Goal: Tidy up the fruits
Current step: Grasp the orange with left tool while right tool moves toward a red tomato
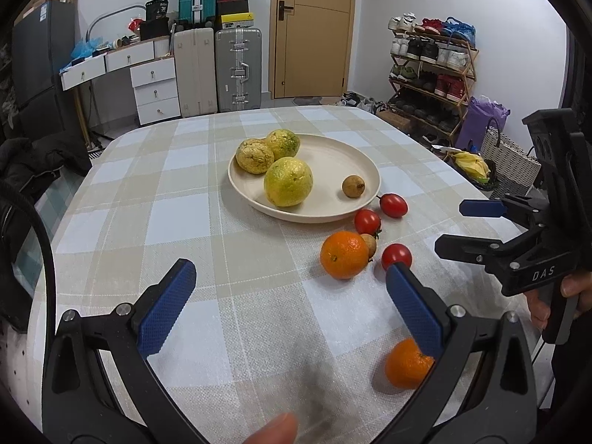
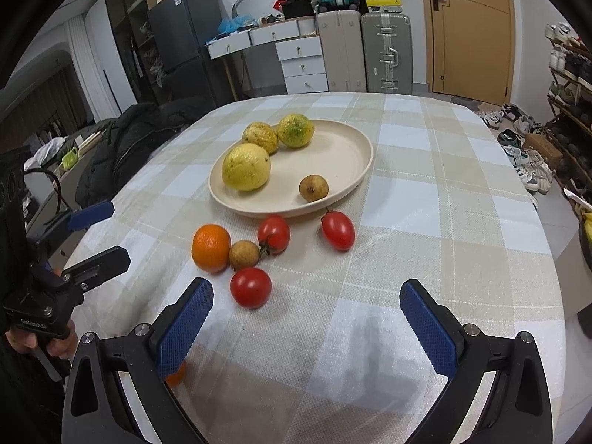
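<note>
nearest the cameras, the left gripper and the right gripper both hover over the checked tablecloth with jaws spread wide and nothing between them, a small orange lying just beside the left one's right finger. beyond sit a larger orange, a brown longan touching it, and three red tomatoes loose on the cloth. farthest, the cream plate holds three yellow-green fruits and another longan.
</note>
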Motion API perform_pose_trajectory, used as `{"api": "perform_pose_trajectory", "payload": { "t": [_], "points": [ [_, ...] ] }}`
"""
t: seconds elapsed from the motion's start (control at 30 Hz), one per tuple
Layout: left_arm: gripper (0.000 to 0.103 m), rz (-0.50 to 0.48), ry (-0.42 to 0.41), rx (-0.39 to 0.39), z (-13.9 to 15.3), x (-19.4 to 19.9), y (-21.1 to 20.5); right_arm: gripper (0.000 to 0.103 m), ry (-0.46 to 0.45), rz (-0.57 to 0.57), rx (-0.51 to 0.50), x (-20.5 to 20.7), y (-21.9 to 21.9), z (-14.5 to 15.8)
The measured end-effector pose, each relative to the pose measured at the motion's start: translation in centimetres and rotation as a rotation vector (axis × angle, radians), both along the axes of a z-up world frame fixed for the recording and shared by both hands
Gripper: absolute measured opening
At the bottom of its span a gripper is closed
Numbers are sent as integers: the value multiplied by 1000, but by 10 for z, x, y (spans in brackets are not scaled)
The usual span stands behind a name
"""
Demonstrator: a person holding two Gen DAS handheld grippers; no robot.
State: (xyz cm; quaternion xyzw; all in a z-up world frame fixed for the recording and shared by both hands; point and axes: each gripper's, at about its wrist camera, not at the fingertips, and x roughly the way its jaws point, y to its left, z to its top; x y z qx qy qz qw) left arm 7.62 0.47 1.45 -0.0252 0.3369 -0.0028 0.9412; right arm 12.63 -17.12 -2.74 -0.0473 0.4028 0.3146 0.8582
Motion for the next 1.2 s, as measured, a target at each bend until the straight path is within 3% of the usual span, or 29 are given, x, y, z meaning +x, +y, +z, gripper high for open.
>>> {"api": "perform_pose_trajectory", "payload": {
  "t": [0.4, 0.7, 1.2],
  "points": [
    [103, -92, 49, 19, -9, -10, -21, 103, 18, 81, -69, -10, 7, -6],
    [103, -183, 121, -16, -21, -9, -36, 103, 27, 73, -70, -8, 4, -7],
    [103, -269, 193, 32, -36, -8, -54, 103, 34, 71, -75, -6, 7, -10]
  ]
}}
